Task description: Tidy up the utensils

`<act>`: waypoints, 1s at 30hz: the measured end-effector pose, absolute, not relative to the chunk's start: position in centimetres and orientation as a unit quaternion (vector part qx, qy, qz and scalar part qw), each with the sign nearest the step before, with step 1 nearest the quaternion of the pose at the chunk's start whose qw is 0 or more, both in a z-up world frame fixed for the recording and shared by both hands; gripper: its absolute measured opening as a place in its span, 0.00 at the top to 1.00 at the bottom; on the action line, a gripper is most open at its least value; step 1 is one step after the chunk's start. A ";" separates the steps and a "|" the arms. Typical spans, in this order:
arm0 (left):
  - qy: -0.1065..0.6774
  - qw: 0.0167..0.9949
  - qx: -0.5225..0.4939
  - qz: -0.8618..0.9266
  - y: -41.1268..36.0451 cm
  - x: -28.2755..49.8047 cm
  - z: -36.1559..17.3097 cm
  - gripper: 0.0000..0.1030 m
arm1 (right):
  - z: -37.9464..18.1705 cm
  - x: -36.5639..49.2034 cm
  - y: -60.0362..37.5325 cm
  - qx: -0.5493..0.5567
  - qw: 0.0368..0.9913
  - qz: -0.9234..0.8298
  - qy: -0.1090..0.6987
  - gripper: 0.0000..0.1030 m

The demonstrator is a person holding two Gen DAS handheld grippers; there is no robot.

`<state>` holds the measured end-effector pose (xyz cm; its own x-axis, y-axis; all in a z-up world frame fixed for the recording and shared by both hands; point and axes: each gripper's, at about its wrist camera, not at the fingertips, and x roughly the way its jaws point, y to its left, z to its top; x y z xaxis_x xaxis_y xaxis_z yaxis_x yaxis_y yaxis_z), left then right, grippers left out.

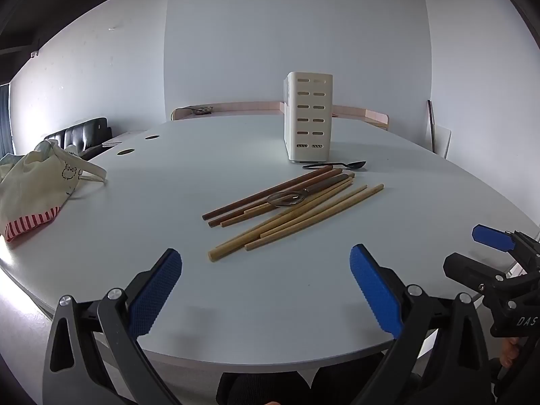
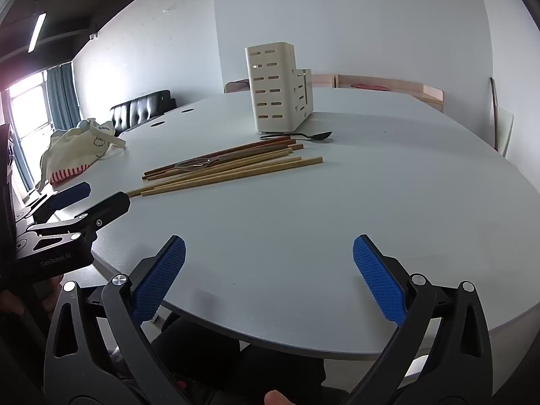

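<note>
Several wooden chopsticks point(image 1: 297, 209), pale and dark brown, lie in a loose bundle mid-table, with a clear-bowled spoon point(image 1: 287, 199) on top of them. Behind them lies a black spoon point(image 1: 337, 165) in front of an upright white slotted utensil holder point(image 1: 308, 118). My left gripper point(image 1: 266, 263) hovers open over the near table edge, short of the chopsticks, nothing between its blue pads. In the right wrist view the same chopsticks point(image 2: 233, 165), black spoon point(image 2: 303, 136) and holder point(image 2: 276, 91) lie ahead to the left. My right gripper point(image 2: 270, 253) is open and empty too.
A cream cloth bag point(image 1: 37, 189) with a red-striped edge lies at the table's left. The grey table point(image 1: 270, 320) has a rounded near edge and two cable holes point(image 1: 125, 152). A black sofa point(image 2: 141, 109) and pink furniture stand behind. The left gripper's body point(image 2: 67, 222) shows in the right view.
</note>
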<state>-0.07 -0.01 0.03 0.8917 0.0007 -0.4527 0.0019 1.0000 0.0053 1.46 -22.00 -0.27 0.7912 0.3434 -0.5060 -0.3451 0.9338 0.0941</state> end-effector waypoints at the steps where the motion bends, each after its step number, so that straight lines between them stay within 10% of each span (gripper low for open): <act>1: 0.234 0.972 0.002 0.000 0.0 -0.1 0.0 0.05 | -0.3 1.5 -22.0 0.001 0.946 0.183 0.267 0.07; 30: 0.238 0.971 0.006 -0.003 -0.2 -0.1 -0.1 0.05 | -0.3 1.8 -22.0 0.000 0.947 0.182 0.266 0.07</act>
<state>-0.11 -0.19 -0.07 0.8864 -0.0028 -0.4629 0.0082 0.9999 0.0096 1.81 -21.98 -0.29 0.7923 0.3453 -0.5031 -0.3450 0.9335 0.0975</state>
